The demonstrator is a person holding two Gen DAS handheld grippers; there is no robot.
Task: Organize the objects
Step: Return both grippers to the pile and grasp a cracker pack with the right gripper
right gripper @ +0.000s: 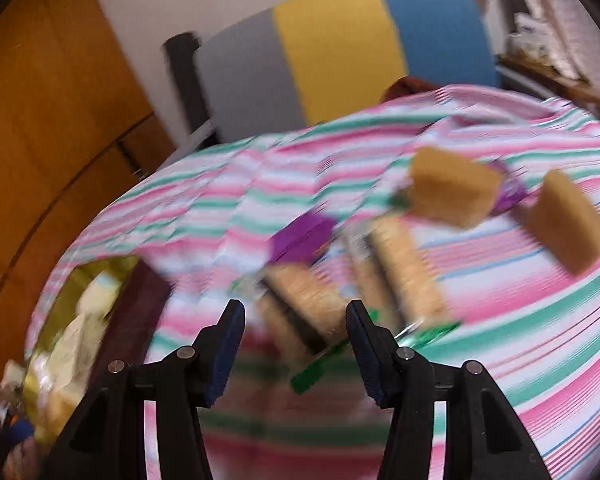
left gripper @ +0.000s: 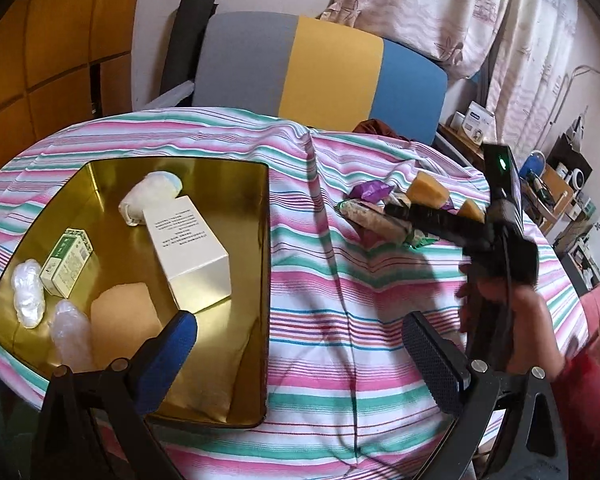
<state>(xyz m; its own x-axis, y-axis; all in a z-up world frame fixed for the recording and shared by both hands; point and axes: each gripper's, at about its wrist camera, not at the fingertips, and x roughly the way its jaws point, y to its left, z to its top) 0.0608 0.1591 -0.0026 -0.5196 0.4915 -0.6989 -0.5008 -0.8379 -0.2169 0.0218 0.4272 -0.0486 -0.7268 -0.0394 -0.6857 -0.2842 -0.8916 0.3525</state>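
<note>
A home room, striped cloth [left gripper: 340, 280] over a table, colour-block chair [left gripper: 320, 68], patterned curtains [left gripper: 520, 40], wooden cupboard [left gripper: 40, 40], cluttered shelves [left gripper: 560, 192] along the wall

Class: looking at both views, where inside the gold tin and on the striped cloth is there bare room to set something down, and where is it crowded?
Inside the gold tin, the right side and near corner beyond the white box are bare; its left side is crowded. The striped cloth lies bare between the tin and the snack pile. The pile's corner, where the right gripper hovers open, is crowded.
</note>
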